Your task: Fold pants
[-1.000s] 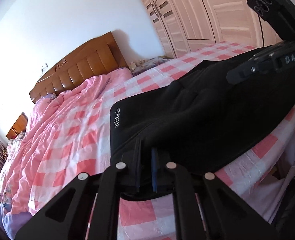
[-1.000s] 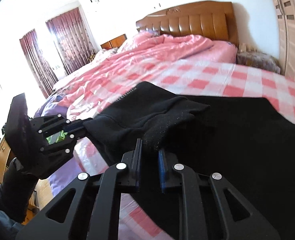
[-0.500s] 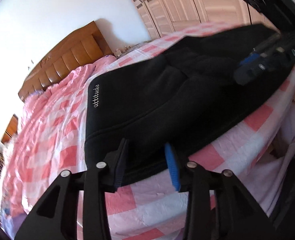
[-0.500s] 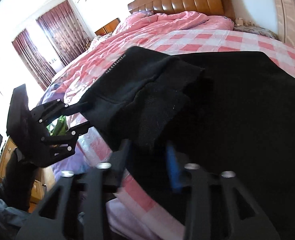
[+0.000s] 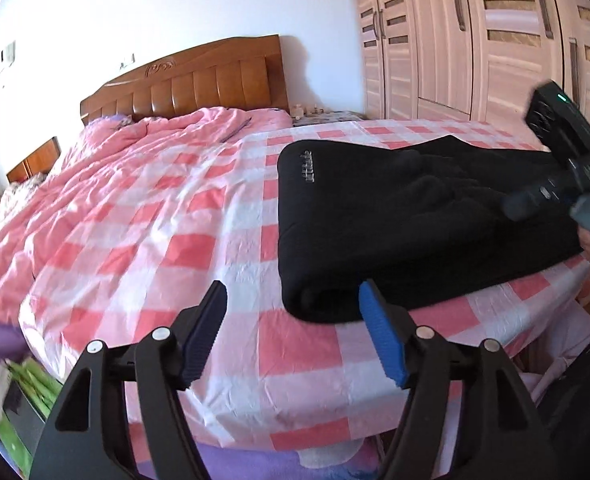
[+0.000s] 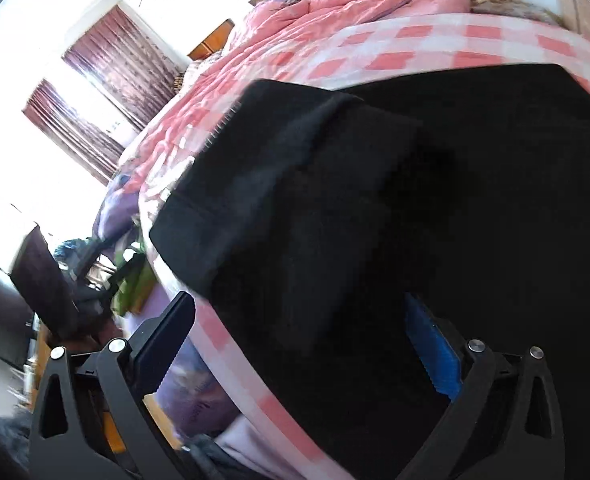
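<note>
The black pants (image 5: pixel 415 216) lie folded on the pink checked bed sheet (image 5: pixel 199 240), a small white logo near their far left corner. My left gripper (image 5: pixel 291 288) hovers at the fold's near left corner. Its jaws are opening, and only the corner's tip and bare sheet lie between them. My right gripper (image 6: pixel 299 300) hangs over the pants (image 6: pixel 375 200) at the bed's edge. Its jaws are opening wide, with black fabric lying between the pads but not pinched. The right gripper (image 5: pixel 543 196) also shows at the far right of the left wrist view, with a hand behind it.
A rumpled pink quilt (image 5: pixel 135 152) and a wooden headboard (image 5: pixel 191 80) lie beyond the pants. Wardrobe doors (image 5: pixel 475 36) stand at the right. A purple layer (image 6: pixel 191 384) hangs at the bed's edge, with green packaging (image 5: pixel 27 396) on the floor. Dark red curtains (image 6: pixel 107 92) hang by the window.
Both grippers were shut on the pants' fabric and have let go and opened. The lifted layer now lies flat on the bed. The left gripper drew back off the pants' corner.
</note>
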`<action>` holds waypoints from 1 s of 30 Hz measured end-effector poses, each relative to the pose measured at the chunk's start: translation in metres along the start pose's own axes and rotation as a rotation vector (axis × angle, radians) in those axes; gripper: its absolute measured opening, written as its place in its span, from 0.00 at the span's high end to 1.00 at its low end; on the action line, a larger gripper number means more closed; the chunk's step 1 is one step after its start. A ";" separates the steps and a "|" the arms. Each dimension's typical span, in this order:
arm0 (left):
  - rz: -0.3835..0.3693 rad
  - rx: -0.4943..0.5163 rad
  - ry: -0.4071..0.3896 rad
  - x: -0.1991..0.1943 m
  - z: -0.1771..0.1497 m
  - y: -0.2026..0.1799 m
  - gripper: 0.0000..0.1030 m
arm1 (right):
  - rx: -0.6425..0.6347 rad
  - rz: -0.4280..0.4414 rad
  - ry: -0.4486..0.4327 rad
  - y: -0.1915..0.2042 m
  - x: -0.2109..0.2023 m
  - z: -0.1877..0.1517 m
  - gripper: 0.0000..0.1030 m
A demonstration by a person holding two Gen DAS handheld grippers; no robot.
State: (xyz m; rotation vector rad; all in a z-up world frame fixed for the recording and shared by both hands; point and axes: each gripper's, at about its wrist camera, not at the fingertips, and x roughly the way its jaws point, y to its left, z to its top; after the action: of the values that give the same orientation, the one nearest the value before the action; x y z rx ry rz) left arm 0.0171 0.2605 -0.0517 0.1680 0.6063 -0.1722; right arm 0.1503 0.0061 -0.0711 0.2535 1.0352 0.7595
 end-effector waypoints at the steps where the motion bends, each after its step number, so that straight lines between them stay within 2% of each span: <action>1: -0.005 -0.013 0.003 0.001 -0.003 0.001 0.34 | 0.006 0.022 -0.003 0.003 0.005 0.008 0.06; 2: -0.010 -0.022 0.005 0.001 -0.006 0.001 0.34 | 0.009 0.023 -0.011 0.005 0.008 0.014 0.16; 3: -0.017 -0.029 0.007 0.003 -0.007 0.002 0.34 | 0.016 0.011 -0.026 0.006 0.010 0.018 0.35; 4: -0.028 -0.033 0.009 0.003 -0.009 0.001 0.34 | 0.036 -0.004 -0.045 0.004 0.011 0.020 0.41; 5: -0.036 -0.032 0.011 0.003 -0.010 0.000 0.33 | 0.049 -0.005 -0.056 0.001 0.010 0.020 0.63; 6: -0.041 -0.031 0.013 0.004 -0.013 -0.002 0.31 | 0.055 -0.011 -0.066 -0.003 0.009 0.019 0.74; 9: -0.058 -0.025 0.023 0.008 -0.017 -0.007 0.28 | 0.063 0.004 -0.113 -0.006 -0.003 0.015 0.77; 11: -0.072 -0.044 0.028 0.013 -0.017 -0.007 0.27 | -0.004 -0.039 -0.140 0.011 -0.011 0.018 0.78; 15: -0.110 -0.130 0.041 0.027 -0.004 -0.004 0.26 | -0.119 -0.062 -0.186 0.039 -0.029 0.035 0.78; 17: -0.056 -0.153 0.060 0.038 0.003 -0.001 0.26 | -0.169 -0.074 -0.218 0.053 -0.041 0.045 0.78; 20: 0.082 -0.146 0.122 0.060 0.009 0.001 0.26 | -0.211 -0.095 -0.262 0.061 -0.060 0.049 0.78; 21: 0.113 -0.150 0.134 0.064 0.009 0.004 0.21 | -0.221 -0.105 -0.280 0.064 -0.069 0.051 0.78; 24: 0.135 -0.175 0.127 0.066 0.011 0.008 0.11 | -0.247 -0.137 -0.340 0.064 -0.095 0.049 0.79; 27: 0.173 -0.123 0.095 0.060 0.017 -0.003 0.11 | -0.250 -0.180 -0.351 0.052 -0.103 0.042 0.79; 30: 0.205 -0.071 0.091 0.060 0.022 -0.014 0.11 | -0.196 -0.221 -0.321 0.020 -0.098 0.021 0.79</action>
State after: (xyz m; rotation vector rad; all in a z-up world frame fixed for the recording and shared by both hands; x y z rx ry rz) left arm 0.0746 0.2357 -0.0700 0.1686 0.6810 0.0559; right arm 0.1309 -0.0419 0.0167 0.0856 0.6667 0.5912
